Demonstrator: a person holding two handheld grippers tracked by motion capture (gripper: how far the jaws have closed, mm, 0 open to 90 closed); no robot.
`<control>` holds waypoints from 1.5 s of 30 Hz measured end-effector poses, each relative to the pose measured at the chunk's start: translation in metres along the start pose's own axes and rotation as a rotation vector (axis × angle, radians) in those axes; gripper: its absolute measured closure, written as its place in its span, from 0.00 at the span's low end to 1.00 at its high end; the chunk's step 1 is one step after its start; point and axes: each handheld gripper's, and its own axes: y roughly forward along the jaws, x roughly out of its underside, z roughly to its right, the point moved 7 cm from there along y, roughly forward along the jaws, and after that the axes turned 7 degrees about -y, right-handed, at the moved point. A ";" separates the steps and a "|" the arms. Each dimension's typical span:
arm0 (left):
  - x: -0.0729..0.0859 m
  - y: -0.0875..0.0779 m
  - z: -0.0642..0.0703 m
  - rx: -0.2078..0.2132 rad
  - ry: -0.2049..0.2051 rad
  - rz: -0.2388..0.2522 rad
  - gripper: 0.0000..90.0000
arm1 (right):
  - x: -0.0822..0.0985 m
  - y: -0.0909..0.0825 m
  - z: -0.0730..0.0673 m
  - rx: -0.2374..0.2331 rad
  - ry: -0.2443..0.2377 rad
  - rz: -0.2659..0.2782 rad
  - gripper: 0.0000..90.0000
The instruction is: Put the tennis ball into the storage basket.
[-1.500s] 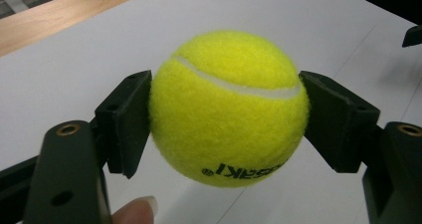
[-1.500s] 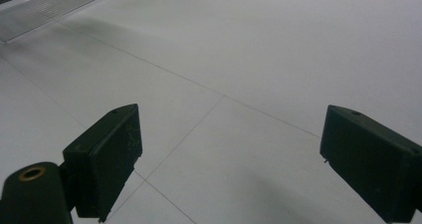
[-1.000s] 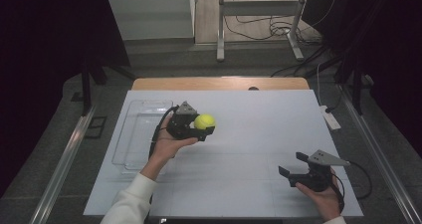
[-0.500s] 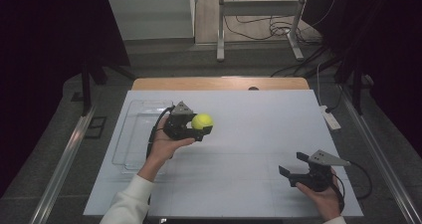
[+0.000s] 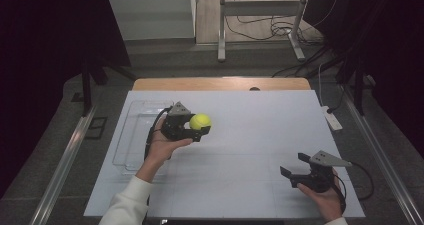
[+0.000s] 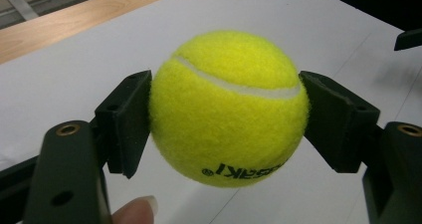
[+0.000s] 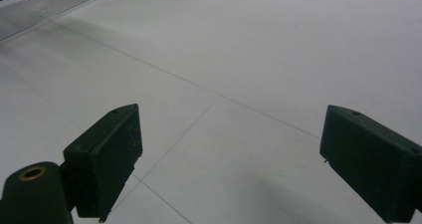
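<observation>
One broad white table (image 5: 240,135) carried the whole scene, with a strip of bare wood showing along its far edge and a clear plastic tray (image 5: 131,135) lying flat near its left side. You worked over that surface with a tool in each hand.

Your left gripper (image 5: 192,130) hung above the table just to the right of the tray, turned roughly level, and its two black pads were pressed against opposite sides of a yellow tennis ball (image 6: 229,107). The left gripper view showed the felt squeezed between the pads, with the white seam running across the top and dark lettering underneath. The ball was clear of the table, carried in the air, with your fingertip (image 6: 135,210) just below it.

Your right gripper (image 5: 296,169) sat low at the near right of the table, well apart from the ball. Its jaws stood wide with nothing between them, and the right gripper view looked along them at bare table.

By my reading, you were in the carrying step: the ball was lifted and held, not yet set down. The tray beside it looked the likely place for it. If so, the next move called for swinging the ball left over the tray's rim, lowering it inside, and only then easing the pads apart so it did not roll off.
</observation>
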 end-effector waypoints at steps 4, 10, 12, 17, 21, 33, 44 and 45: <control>0.000 -0.003 -0.002 -0.008 0.000 0.006 0.30 | 0.000 0.000 0.000 0.003 0.001 -0.002 0.11; -0.001 -0.007 -0.005 -0.017 -0.003 0.014 0.30 | 0.000 0.000 0.000 0.003 0.000 -0.003 0.11; -0.001 -0.008 -0.006 -0.021 -0.008 0.017 0.30 | 0.000 0.000 0.000 0.003 -0.001 -0.003 0.11; -0.002 -0.011 -0.008 -0.024 -0.015 0.032 0.30 | 0.000 0.000 0.000 0.004 0.000 -0.003 0.11; -0.003 -0.014 -0.011 -0.030 -0.018 0.040 0.30 | 0.000 0.000 0.000 0.003 -0.001 -0.003 0.11; -0.006 -0.024 -0.021 -0.054 -0.034 0.065 0.30 | 0.000 0.000 0.000 0.004 -0.001 -0.003 0.11; -0.006 -0.034 -0.033 -0.082 -0.060 0.087 0.30 | 0.000 0.000 0.000 0.004 -0.001 -0.003 0.11; -0.006 -0.035 -0.034 -0.082 -0.063 0.088 0.30 | 0.000 0.000 0.000 0.002 0.000 -0.002 0.11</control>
